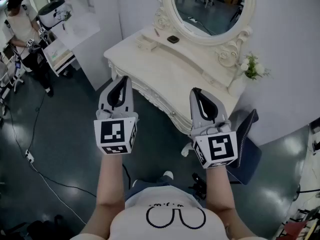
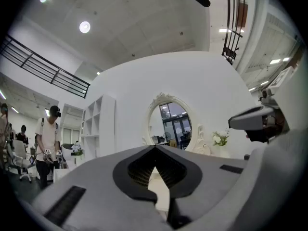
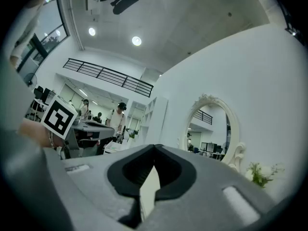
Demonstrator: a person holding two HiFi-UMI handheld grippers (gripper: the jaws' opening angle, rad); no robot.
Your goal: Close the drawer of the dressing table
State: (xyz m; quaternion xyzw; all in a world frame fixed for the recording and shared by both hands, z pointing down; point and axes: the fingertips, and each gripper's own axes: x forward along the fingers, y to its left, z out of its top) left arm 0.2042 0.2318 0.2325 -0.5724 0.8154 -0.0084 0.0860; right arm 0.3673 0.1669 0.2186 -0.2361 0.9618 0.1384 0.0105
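Head view: the person's white shirt (image 1: 165, 219) and 2 bare forearms (image 1: 111, 184) fill the bottom edge. The left gripper (image 1: 122, 80) and right gripper (image 1: 196, 92) are held side by side, apart from each other. Both are aimed at the white dressing table (image 1: 150, 66) just ahead, and neither touches it. The table's carved front faces the grippers; the drawer cannot be made out separately on it. An oval mirror (image 1: 210, 4) stands at the back of the top, with white flowers (image 1: 254, 66) at its right end and a small dark object (image 1: 173, 39) below the mirror. A dark chair (image 1: 247, 144) stands right of the right gripper.

Left gripper view: both jaws meet at the tips, fully closed, nothing between them. The mirror and flowers lie ahead, and the right gripper shows at the right edge.

Right gripper view: the jaws are likewise pressed together and empty. The left gripper's marker cube (image 3: 58, 117) shows at left, the mirror at right
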